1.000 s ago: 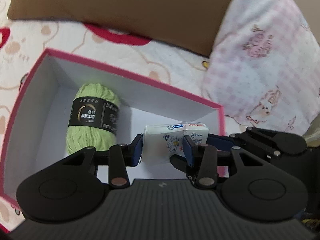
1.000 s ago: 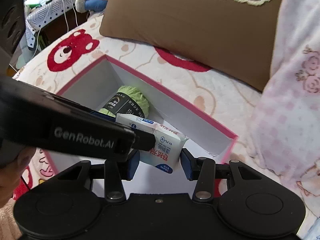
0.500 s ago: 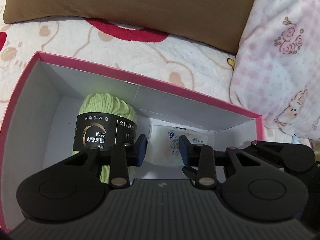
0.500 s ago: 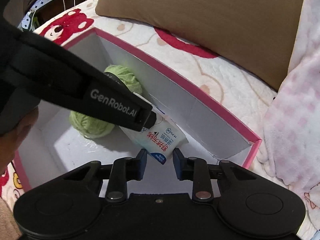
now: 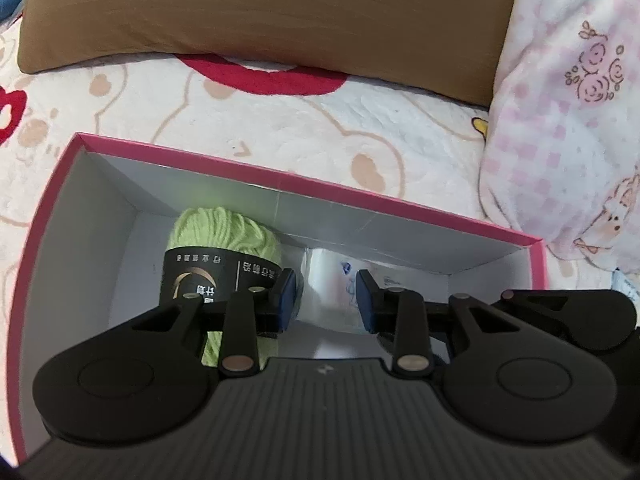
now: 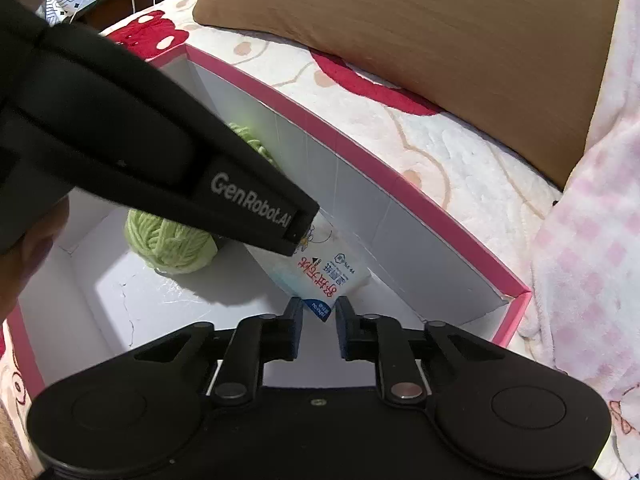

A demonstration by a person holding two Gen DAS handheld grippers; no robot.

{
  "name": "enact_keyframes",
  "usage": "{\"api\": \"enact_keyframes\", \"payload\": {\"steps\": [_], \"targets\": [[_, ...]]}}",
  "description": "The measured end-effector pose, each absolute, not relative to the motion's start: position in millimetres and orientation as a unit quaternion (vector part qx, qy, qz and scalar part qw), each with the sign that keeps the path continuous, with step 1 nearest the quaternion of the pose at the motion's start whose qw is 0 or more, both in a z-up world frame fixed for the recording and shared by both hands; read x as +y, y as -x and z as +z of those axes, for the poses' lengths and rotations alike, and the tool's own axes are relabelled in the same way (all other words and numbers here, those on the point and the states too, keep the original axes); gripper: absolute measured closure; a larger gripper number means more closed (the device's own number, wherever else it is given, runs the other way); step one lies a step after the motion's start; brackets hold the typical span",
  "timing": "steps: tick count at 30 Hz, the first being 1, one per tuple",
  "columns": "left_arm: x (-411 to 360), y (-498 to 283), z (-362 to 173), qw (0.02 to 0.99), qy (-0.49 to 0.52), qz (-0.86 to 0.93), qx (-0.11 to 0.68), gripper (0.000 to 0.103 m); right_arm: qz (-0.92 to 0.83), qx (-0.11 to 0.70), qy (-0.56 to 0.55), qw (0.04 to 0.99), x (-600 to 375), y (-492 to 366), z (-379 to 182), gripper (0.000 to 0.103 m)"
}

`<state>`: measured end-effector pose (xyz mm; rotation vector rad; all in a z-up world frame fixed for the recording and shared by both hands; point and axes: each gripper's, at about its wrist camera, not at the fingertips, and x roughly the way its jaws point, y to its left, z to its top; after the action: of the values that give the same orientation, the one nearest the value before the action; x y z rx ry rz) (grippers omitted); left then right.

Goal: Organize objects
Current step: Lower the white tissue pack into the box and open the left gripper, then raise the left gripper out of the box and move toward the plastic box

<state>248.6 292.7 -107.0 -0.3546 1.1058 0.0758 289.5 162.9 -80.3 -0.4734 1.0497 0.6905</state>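
Observation:
A white tissue pack with red and blue print sits inside the pink-rimmed white box, next to a green yarn ball with a black label. My left gripper is shut on the pack and holds it low in the box near the far wall. My right gripper is shut on the pack's lower corner. The left gripper's body crosses the right wrist view and hides part of the yarn.
The box rests on a white plush blanket with red and tan bear prints. A brown pillow lies behind it. A pink checked blanket lies to the right.
Both grippers have moved forward and down into the box with the tissue pack. The pack now sits lower, beside the yarn near the far wall.

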Motion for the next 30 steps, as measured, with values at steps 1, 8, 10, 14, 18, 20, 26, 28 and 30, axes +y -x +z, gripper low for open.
{"api": "enact_keyframes", "payload": {"steps": [1, 8, 10, 14, 18, 20, 26, 28, 30], "targets": [[292.6, -248.5, -107.1, 0.834, 0.167, 0.035, 0.525, 0.072, 0.320, 0.488, 0.217, 0.782, 162.1, -290.8, -80.7, 0.097], [291.4, -241.0, -102.1, 0.842, 0.155, 0.043, 0.516, 0.072, 0.329, 0.478, 0.216, 0.785, 161.5, -286.1, -80.0, 0.097], [292.7, -234.8, -98.4, 0.842, 0.160, 0.041, 0.513, 0.072, 0.342, 0.480, 0.191, 0.785, 154.4, -282.7, -73.6, 0.096], [289.8, -222.4, -87.2, 0.846, 0.158, 0.039, 0.509, 0.072, 0.365, 0.488, 0.146, 0.779, 137.5, -273.4, -58.7, 0.092], [284.2, -209.8, -72.2, 0.849, 0.158, 0.035, 0.503, 0.071, 0.380, 0.488, 0.109, 0.778, 115.6, -271.4, -44.8, 0.089], [280.2, -203.0, -63.8, 0.850, 0.157, 0.035, 0.502, 0.070, 0.385, 0.488, 0.099, 0.777, 110.9, -263.3, -43.8, 0.087], [267.2, -181.9, -42.8, 0.847, 0.161, 0.043, 0.504, 0.062, 0.403, 0.471, 0.091, 0.779, 104.9, -234.9, -19.0, 0.073], [262.1, -173.3, -37.0, 0.847, 0.158, 0.045, 0.505, 0.062, 0.403, 0.461, 0.101, 0.784, 101.5, -223.4, -10.3, 0.073], [257.2, -165.6, -30.7, 0.848, 0.159, 0.046, 0.504, 0.060, 0.405, 0.451, 0.117, 0.787, 100.4, -212.6, -3.0, 0.073]]}}
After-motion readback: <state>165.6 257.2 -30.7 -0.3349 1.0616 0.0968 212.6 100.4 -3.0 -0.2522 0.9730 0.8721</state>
